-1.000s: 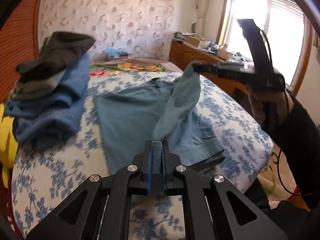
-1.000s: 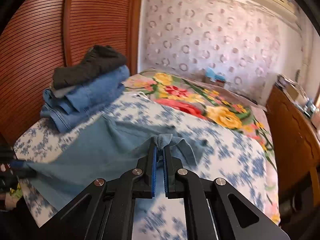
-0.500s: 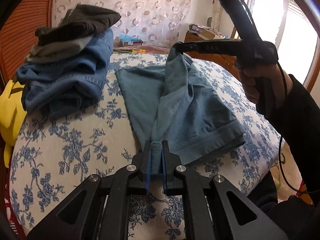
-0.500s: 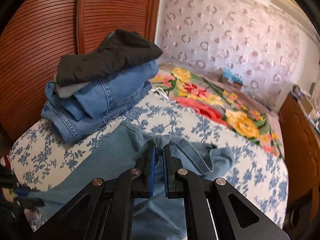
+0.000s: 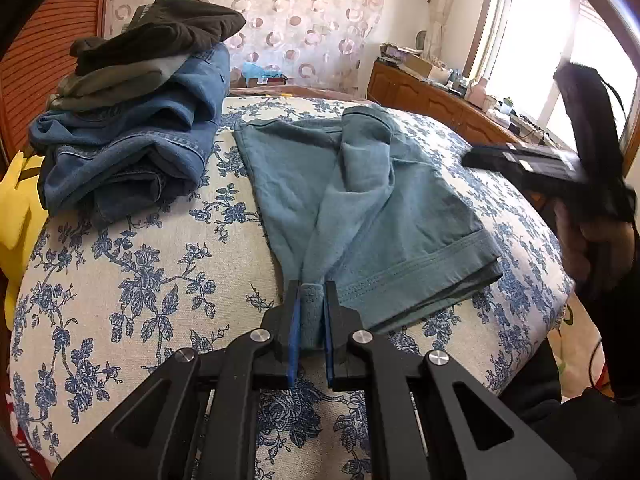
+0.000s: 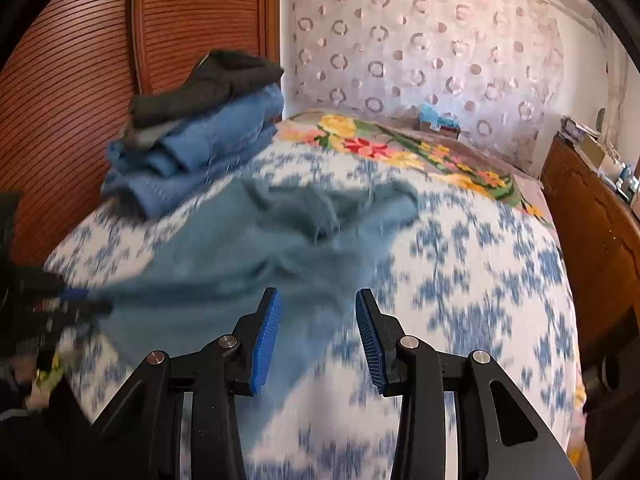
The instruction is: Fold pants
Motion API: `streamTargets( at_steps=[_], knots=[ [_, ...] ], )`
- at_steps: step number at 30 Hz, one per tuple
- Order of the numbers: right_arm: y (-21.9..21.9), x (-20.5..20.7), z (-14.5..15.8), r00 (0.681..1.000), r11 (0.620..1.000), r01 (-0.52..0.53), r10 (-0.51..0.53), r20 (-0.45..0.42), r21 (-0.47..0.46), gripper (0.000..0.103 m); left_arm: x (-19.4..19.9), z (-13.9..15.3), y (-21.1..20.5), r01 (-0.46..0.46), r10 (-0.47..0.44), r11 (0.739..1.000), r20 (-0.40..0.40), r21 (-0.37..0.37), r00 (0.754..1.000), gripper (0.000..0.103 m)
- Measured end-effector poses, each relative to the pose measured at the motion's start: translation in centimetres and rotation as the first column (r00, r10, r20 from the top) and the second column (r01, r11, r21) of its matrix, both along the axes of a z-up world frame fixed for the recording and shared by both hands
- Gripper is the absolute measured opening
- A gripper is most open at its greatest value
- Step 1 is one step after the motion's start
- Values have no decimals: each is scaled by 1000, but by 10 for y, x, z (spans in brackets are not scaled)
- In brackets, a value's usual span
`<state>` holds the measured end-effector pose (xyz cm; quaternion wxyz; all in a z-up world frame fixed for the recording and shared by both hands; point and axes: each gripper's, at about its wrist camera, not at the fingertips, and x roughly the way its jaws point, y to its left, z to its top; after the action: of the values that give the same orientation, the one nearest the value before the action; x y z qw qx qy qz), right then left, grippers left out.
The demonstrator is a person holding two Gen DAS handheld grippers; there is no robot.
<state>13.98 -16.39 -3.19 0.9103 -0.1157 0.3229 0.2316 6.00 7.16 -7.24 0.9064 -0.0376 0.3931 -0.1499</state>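
Bare bed point(image 5: 132, 280) lies open at eight o'clock of the pants point(image 5: 360, 200); the stacked clothes point(image 5: 132, 120) block ten o'clock.

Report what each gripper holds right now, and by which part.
Left gripper pinches a bunched hem corner of the teal pants. Right gripper holds nothing; its jaws have just been opening, nothing between them.
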Motion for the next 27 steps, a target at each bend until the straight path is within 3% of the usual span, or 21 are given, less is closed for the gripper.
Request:
streamTargets(
  at_steps=[12,21,25,27],
  knots=[
    [-20,-62,-21,999,1000,4,-4,-43,-2,40,0,0,-1,-4,4,1000,-2,17,1000,10],
    [-14,-73,-32,998,1000,-22,22,-59,-9,40,1,-1,-1,-5,5,1000,0,20,1000,10],
    [-4,-71,-34,999,1000,-24,23,-41,-14,35,1,-1,-1,-4,4,1000,-1,19,1000,10],
    [-1,-71,-33,999,1000,-25,24,-30,-12,26,1,-1,-1,-4,4,1000,0,20,1000,10]
  ],
)
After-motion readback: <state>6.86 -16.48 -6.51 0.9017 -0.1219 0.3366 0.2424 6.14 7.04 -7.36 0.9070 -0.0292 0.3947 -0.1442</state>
